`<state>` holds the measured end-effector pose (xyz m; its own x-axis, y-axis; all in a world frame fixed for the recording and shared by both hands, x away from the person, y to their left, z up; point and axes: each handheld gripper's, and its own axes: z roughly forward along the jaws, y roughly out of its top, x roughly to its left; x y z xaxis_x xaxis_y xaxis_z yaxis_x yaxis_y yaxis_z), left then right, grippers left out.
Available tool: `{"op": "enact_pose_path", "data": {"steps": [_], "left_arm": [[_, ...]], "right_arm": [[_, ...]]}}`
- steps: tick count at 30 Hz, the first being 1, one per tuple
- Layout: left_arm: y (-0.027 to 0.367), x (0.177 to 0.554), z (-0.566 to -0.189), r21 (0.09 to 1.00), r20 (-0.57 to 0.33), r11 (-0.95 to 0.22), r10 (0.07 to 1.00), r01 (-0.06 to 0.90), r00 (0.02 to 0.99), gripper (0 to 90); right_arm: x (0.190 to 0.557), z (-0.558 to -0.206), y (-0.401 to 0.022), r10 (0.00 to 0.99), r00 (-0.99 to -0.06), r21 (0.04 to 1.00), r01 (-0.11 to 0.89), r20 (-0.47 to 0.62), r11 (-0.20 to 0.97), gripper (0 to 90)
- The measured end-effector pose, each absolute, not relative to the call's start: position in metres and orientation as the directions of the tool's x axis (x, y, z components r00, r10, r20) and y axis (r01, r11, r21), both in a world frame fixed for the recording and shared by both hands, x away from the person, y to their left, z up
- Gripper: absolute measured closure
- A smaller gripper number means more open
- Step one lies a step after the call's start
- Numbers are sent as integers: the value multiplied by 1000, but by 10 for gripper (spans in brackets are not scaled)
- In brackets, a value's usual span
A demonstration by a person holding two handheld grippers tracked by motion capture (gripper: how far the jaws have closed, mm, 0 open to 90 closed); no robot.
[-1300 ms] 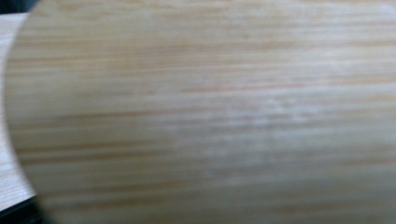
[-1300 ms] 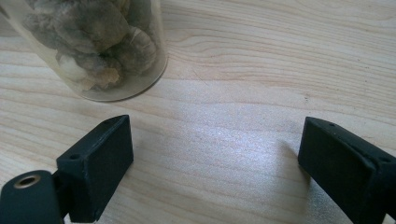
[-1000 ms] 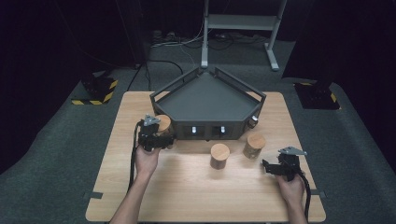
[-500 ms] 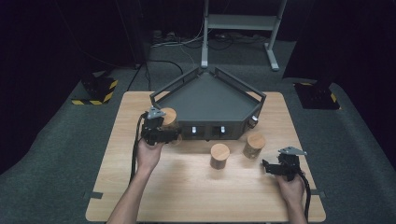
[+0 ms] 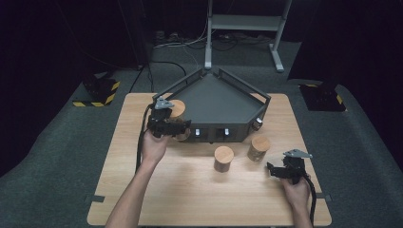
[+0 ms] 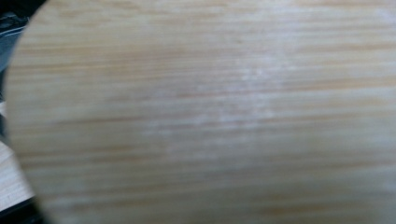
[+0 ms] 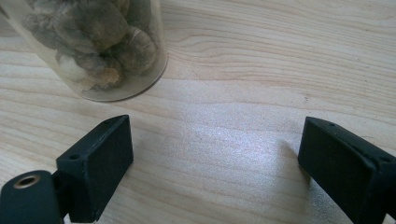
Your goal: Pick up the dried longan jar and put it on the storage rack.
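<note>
from the high view, the left gripper (image 5: 178,127) was clamped on a wooden-lidded jar (image 5: 177,114), lifted at the front left corner of the dark angular tray (image 5: 214,102), with the left hand (image 5: 154,145) under it and the forearm running down to the bottom edge. the left gripper view told what the high one could not: the pale bamboo lid (image 6: 210,116) sat right up against the lens, grain sharp-ish, blurred at the edges, so its own jaws probably lay out of frame behind it. over on the other side, the right gripper (image 5: 277,171) rested low on the wooden table (image 5: 190,199), jaws parted with only bare board between them. the right gripper view added the detail: a glass jar (image 7: 100,46) stuffed with greyish lumps stood just ahead of the left-hand jaw, near but not touching. up top, that jar (image 5: 259,148) stood beside a second lidded jar (image 5: 223,158), both in front of the tray. the right hand (image 5: 295,190) sat flat near the table's near right corner.
</note>
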<state>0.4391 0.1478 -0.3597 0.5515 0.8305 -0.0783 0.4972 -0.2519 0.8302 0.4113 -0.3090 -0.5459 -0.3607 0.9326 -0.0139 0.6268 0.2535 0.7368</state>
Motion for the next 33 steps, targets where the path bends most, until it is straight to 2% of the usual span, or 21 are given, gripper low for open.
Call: {"op": "enact_pose_path", "data": {"steps": [15, 21, 33], "left_arm": [[133, 475, -335, 833, -88, -246, 825, 495, 558, 262], [126, 493, -335, 821, -63, -263, 841, 507, 538, 262], [115, 521, -341, 813, -76, -229, 870, 536, 487, 262]], "right_arm": [[411, -546, -309, 932, -361, 737, 626, -15, 254, 101], [411, -546, -309, 932, -361, 737, 626, -15, 254, 101], [411, -546, -309, 933, -361, 737, 627, -14, 254, 101]]}}
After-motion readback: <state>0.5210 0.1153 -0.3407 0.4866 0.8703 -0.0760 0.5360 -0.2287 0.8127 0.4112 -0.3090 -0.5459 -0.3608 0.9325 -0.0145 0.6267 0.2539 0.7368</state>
